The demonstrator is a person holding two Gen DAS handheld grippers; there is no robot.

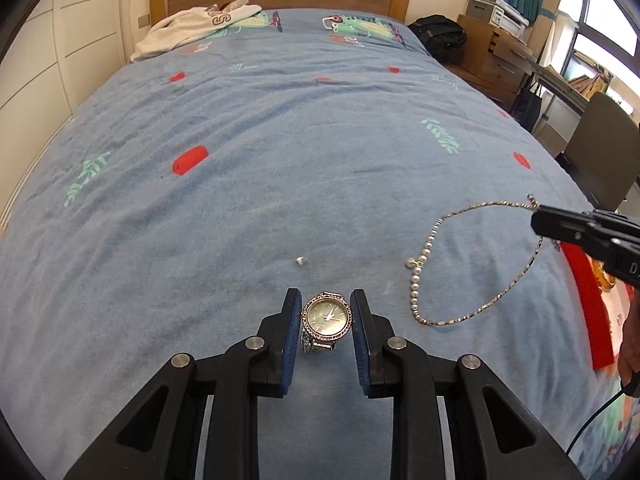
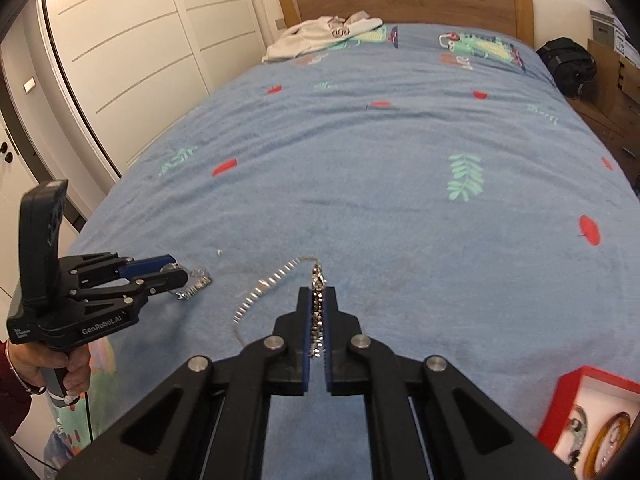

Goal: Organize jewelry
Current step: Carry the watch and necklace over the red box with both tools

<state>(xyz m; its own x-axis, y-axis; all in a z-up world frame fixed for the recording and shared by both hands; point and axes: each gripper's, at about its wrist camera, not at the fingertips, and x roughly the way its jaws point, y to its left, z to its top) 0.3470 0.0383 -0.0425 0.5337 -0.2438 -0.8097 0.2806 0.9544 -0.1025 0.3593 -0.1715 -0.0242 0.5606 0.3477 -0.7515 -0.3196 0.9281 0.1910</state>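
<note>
Both hand-held grippers are loaded. Our left gripper (image 1: 326, 320) holds a round silver wristwatch with a dark dial and stone-set bezel (image 1: 327, 317) between its blue pads, jaws at a narrow gap set by the case; the metal band hangs below, clear of the blue patterned bedspread (image 1: 280, 160). Our right gripper (image 2: 317, 320) has its jaws pressed together on one end of a silver chain necklace with a run of pearl beads (image 1: 436, 276) — the rest trails in a loop toward the bedspread on the left. We judge both pieces are gripped for carrying to the red-rimmed jewellery box (image 2: 568, 396) at near right, already holding other pieces. A small white bead-like item (image 1: 299, 260) lies just beyond the watch.
</note>
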